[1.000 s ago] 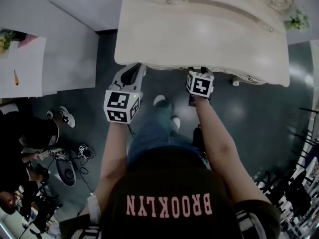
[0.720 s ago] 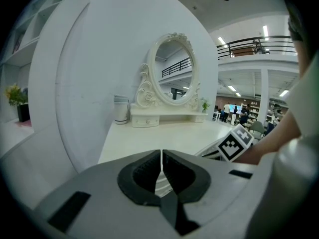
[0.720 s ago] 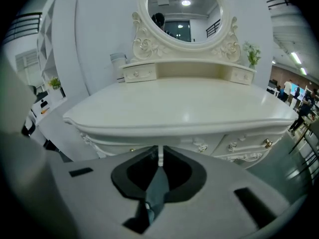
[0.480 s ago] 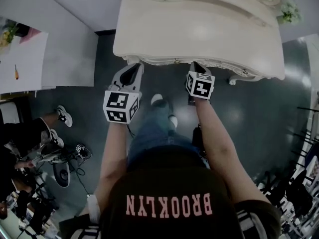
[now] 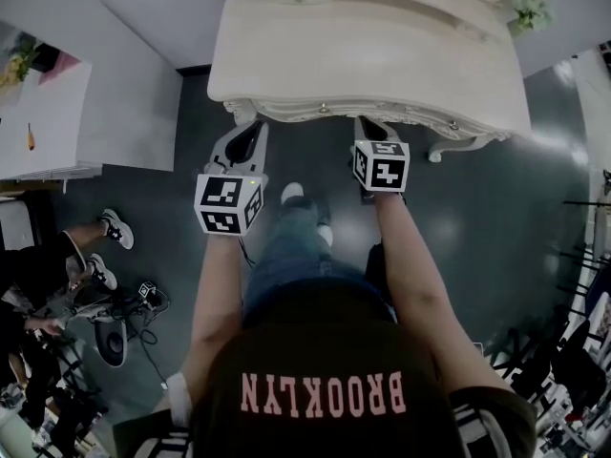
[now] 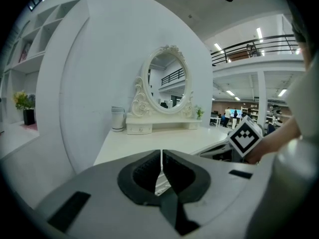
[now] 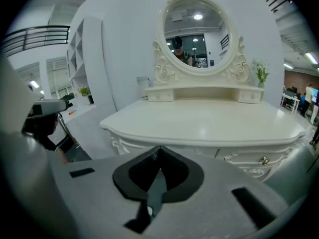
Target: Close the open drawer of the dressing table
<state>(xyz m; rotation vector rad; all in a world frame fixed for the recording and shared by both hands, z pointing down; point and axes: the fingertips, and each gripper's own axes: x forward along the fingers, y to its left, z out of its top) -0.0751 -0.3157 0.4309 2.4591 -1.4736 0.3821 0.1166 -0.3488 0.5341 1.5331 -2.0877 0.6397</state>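
Note:
The cream dressing table [image 5: 372, 55] fills the top of the head view, with its oval mirror [image 7: 197, 31] at the back. Its drawer fronts look flush under the top edge, and a small knob [image 7: 265, 160] shows on the right one. My left gripper [image 5: 250, 130] hangs just short of the table's front left, its jaws shut with nothing between them [image 6: 161, 156]. My right gripper [image 5: 368, 124] is level with it, in front of the middle of the table. Its jaws [image 7: 158, 151] are shut and empty too. Neither gripper touches the table.
A white desk [image 5: 57, 113] stands at the left, and a person [image 5: 48, 275] sits near gear on the dark floor [image 5: 115, 337]. A grey cup [image 6: 117, 119] and a small plant [image 5: 528, 10] stand at the back of the table top.
Both grippers have drawn back a little from the table's front edge and risen; a strip of floor now shows between them and the table. A second ago the left jaws reached under the edge.

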